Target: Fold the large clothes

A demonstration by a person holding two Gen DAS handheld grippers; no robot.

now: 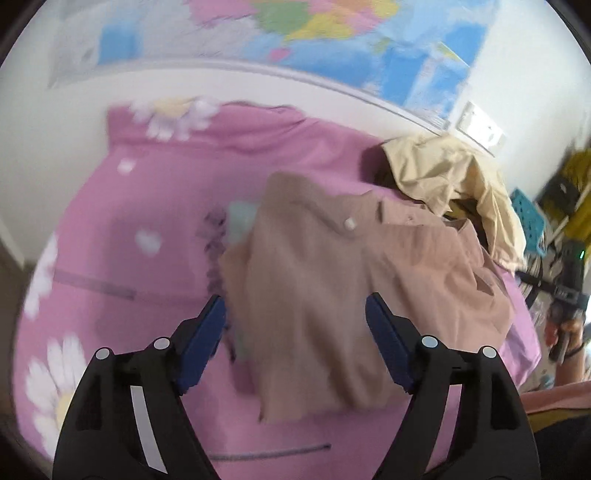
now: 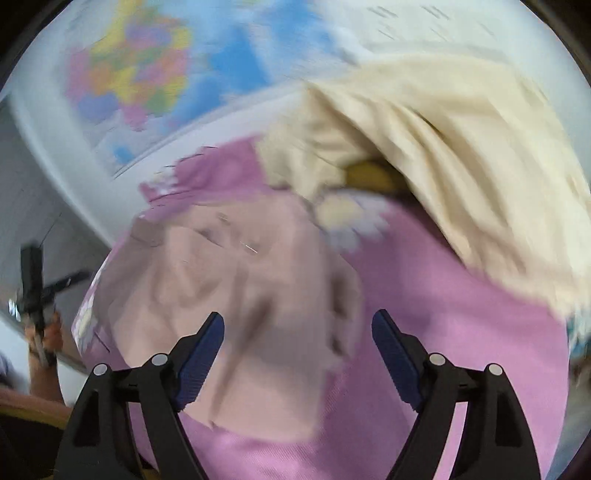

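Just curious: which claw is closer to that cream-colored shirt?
Probably right. The right claw hangs open near the cream shirt; the left claw is over the tan shirt, farther off.

The left claw [image 1: 295, 317] is spread wide, its blue-padded fingers [image 1: 207, 339] apart and gripping nothing. The right claw [image 2: 297, 332] is likewise spread wide and bare. Each wrist view shows the opposite hand [image 1: 565, 328] gripping its handle at the frame edge.

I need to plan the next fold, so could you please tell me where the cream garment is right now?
The cream garment lies bunched at the far right of the pink bedsheet, just beyond the tan shirt and below the wall map.
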